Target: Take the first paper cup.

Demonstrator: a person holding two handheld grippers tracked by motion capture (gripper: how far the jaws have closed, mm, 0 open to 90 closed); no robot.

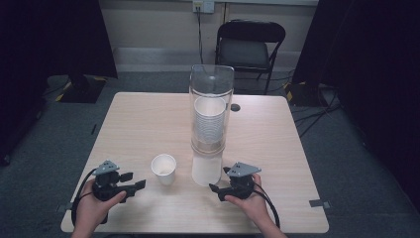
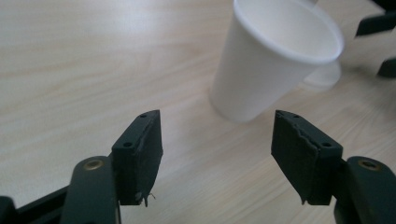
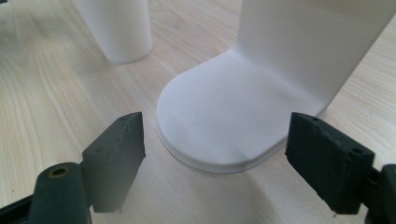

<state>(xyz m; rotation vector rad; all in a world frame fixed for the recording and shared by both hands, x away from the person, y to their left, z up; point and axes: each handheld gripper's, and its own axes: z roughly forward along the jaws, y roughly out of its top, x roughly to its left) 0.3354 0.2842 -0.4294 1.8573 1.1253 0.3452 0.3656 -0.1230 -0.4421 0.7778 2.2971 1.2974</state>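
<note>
A white paper cup [image 1: 164, 168] stands upright on the wooden table [image 1: 143, 124], left of the cup dispenser [image 1: 210, 114]. The dispenser is a clear tube holding a stack of white cups on a white base [image 1: 206, 171]. My left gripper [image 1: 135, 179] lies near the front left, open. In the left gripper view, the cup [image 2: 271, 60] stands just beyond the left gripper [image 2: 217, 123], with nothing between the jaws. My right gripper [image 1: 219, 179] is open at the front right. In the right gripper view, the right gripper [image 3: 215, 121] faces the dispenser's base [image 3: 233, 116], and the cup [image 3: 119, 28] stands farther off.
A black folding chair [image 1: 250, 47] stands behind the table. A small dark round spot [image 1: 235, 107] sits on the tabletop right of the dispenser. Dark curtains hang on both sides. Bare wood spreads across the table's left half and far right.
</note>
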